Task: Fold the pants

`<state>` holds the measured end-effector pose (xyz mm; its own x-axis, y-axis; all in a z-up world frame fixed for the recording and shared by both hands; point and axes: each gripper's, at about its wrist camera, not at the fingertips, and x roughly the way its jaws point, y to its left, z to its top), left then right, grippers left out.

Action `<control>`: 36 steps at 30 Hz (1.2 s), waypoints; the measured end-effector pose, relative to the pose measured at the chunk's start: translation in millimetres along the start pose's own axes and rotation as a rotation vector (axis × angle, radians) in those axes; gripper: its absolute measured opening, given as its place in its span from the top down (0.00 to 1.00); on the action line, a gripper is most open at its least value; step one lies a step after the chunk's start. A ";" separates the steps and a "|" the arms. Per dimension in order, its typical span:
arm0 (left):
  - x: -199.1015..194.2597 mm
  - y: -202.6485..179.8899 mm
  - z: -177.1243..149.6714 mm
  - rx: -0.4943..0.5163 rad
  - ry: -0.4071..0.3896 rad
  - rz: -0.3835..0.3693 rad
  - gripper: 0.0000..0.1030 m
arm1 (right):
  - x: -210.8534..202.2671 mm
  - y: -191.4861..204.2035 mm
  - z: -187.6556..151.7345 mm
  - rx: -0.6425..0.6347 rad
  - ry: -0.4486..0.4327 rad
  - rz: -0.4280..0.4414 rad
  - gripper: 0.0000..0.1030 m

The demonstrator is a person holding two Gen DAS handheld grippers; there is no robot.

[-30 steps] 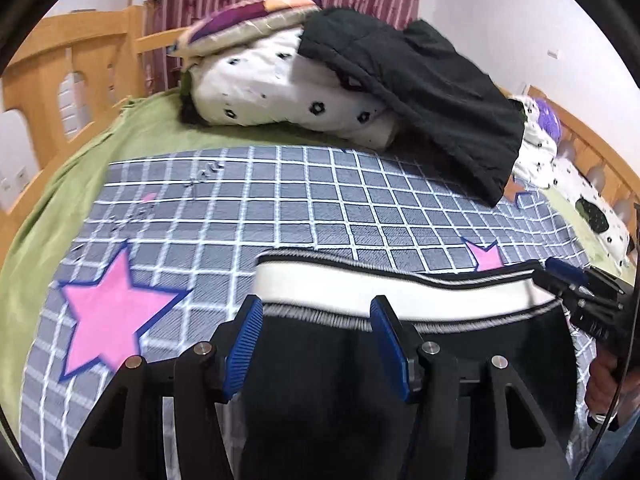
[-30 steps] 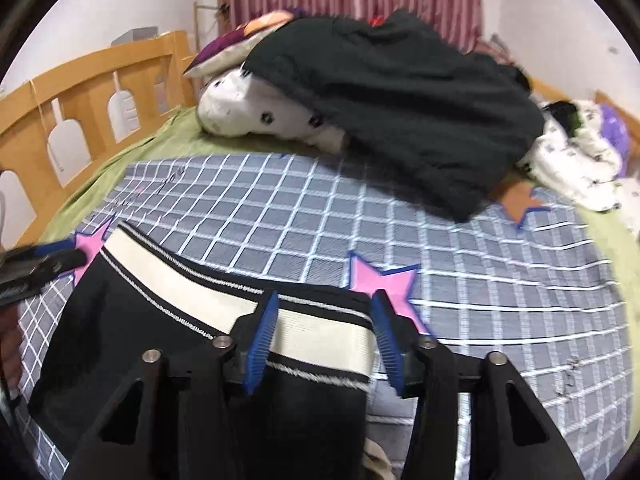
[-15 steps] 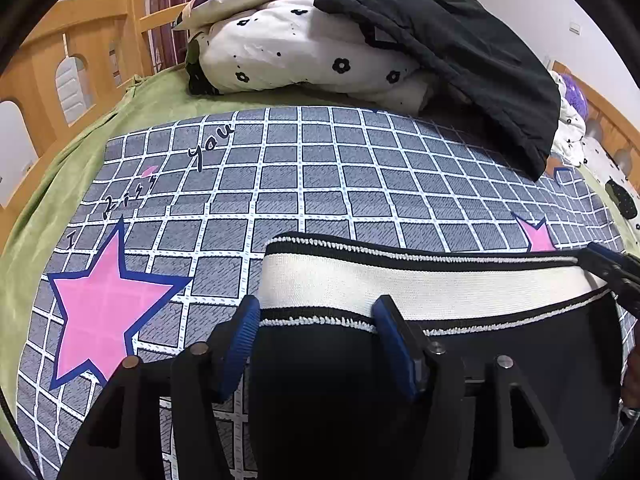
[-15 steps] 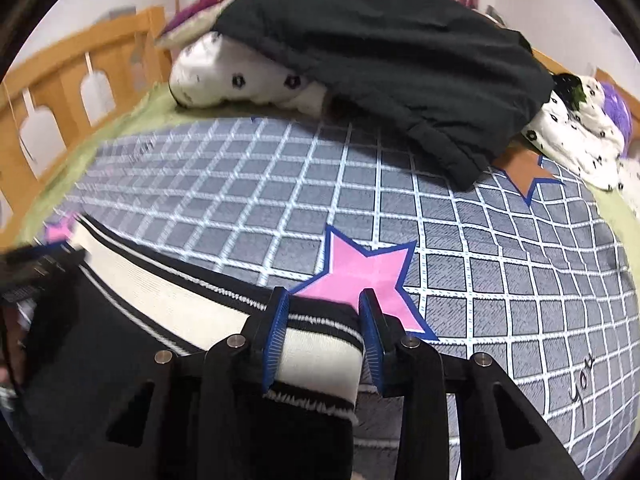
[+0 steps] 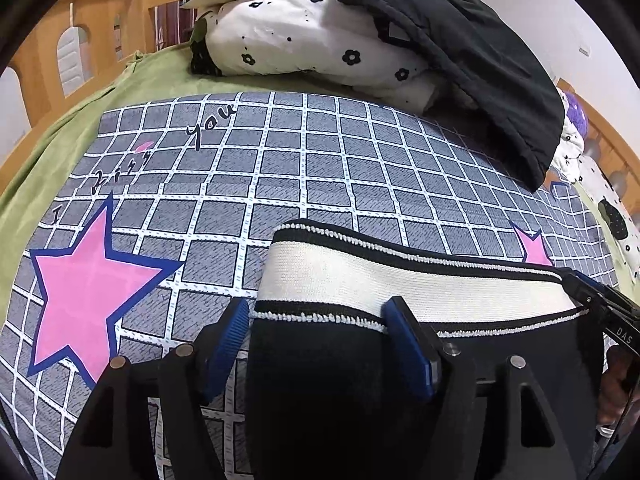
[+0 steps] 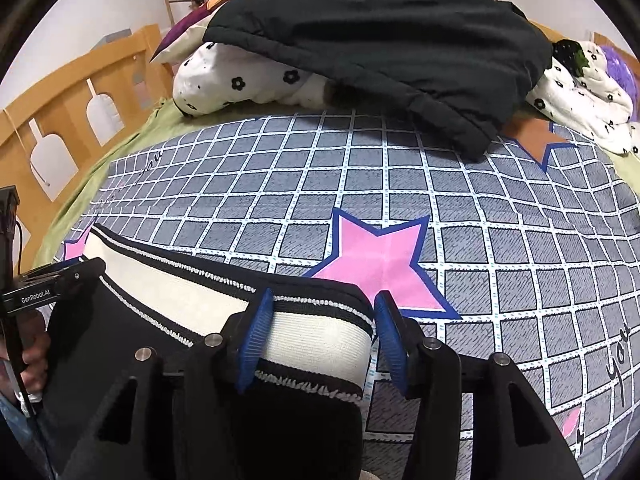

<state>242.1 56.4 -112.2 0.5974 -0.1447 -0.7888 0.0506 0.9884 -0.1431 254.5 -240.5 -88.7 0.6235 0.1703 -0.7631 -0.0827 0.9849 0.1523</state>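
Currently both grippers, left gripper [image 5: 316, 344] and right gripper [image 6: 320, 336], are opening around the pants [image 5: 340, 392]; soft, limp fabric grips best at the thick waistband [image 5: 400, 284].

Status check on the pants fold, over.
Left hand-held gripper and right hand-held gripper both opening, one at each end of the waistband. Black pants down on the checked bedspread. Black jacket lies clear beyond.
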 end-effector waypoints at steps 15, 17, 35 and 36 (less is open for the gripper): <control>-22.1 -10.4 -29.7 0.085 0.118 -0.014 0.32 | -30.2 10.6 1.6 -0.087 -0.021 -0.105 0.42; -28.8 -10.3 -39.5 0.088 0.134 -0.020 0.32 | -45.2 13.0 -4.5 -0.073 -0.044 -0.085 0.42; -148.2 25.9 -191.4 0.182 0.115 -0.116 0.32 | -101.2 37.4 -96.4 -0.040 0.054 -0.057 0.42; -150.5 25.5 -198.8 0.202 0.119 -0.096 0.32 | -104.6 40.2 -100.7 -0.061 0.048 -0.065 0.42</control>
<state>-5.7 94.3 -116.0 0.4845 -0.2304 -0.8439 0.2686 0.9573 -0.1072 107.6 -215.6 -66.0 0.5914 0.1061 -0.7994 -0.0914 0.9937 0.0642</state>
